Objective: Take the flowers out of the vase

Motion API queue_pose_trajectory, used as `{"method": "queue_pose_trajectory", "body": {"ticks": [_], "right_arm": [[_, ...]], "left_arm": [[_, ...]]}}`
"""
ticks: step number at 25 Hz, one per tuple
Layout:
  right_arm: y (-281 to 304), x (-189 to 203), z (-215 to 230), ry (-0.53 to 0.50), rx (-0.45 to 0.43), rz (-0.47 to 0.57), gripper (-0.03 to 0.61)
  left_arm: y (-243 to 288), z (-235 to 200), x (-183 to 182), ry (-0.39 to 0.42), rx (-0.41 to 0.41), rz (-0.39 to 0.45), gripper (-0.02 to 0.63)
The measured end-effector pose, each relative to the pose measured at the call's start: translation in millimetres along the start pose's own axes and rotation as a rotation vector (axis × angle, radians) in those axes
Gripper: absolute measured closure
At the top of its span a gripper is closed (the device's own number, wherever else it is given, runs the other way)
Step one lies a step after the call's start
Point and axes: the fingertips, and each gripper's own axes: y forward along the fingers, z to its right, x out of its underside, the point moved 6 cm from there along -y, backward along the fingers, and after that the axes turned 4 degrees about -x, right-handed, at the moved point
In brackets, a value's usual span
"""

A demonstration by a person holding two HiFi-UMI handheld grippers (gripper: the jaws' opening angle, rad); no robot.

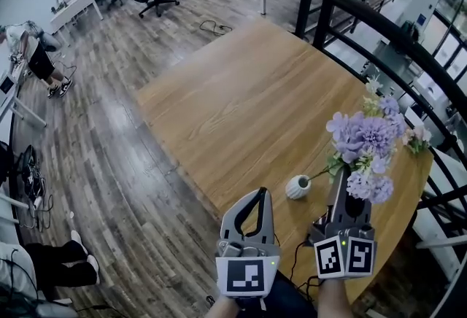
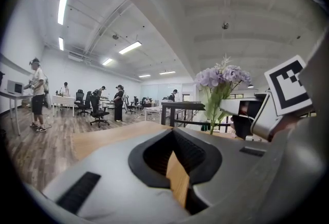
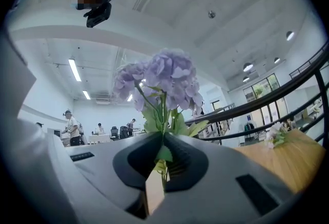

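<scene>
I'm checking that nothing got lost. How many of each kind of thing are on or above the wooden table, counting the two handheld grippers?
vase: 1
purple flower bunch, held by the right gripper: 1
loose flower sprig: 1
grippers, the left gripper and the right: 2
Total: 5

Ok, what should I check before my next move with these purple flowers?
1. Right gripper shut on the stems of the purple flowers: ok.
2. Stem ends clear of the white vase: cannot tell; in the head view a stem runs right to its mouth.
3. Vase standing on the table: ok.
4. Left gripper steadying the vase: not ok; its fingers are together, empty, and beside the vase without touching it.
5. Bare table on which to lay the bunch: ok; the other flowers lie only near the edge by the railing.
</scene>
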Motion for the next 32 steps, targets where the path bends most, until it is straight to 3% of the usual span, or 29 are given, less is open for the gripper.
{"method": "queue_pose_trajectory", "body": {"ticks": [14, 32], "right_arm": [[-27.9, -24.9, 27.7, 0.017, 0.104, 0.058, 0.557], [-65.3, 8.4, 63.8, 0.029, 0.214, -0.054, 0.558]], "left_arm": [[10.9, 25.2, -17.6, 0.025, 0.087, 0.038, 0.577], [24.8, 65.8, -7.7, 0.059, 0.195, 0.01, 0.577]]}}
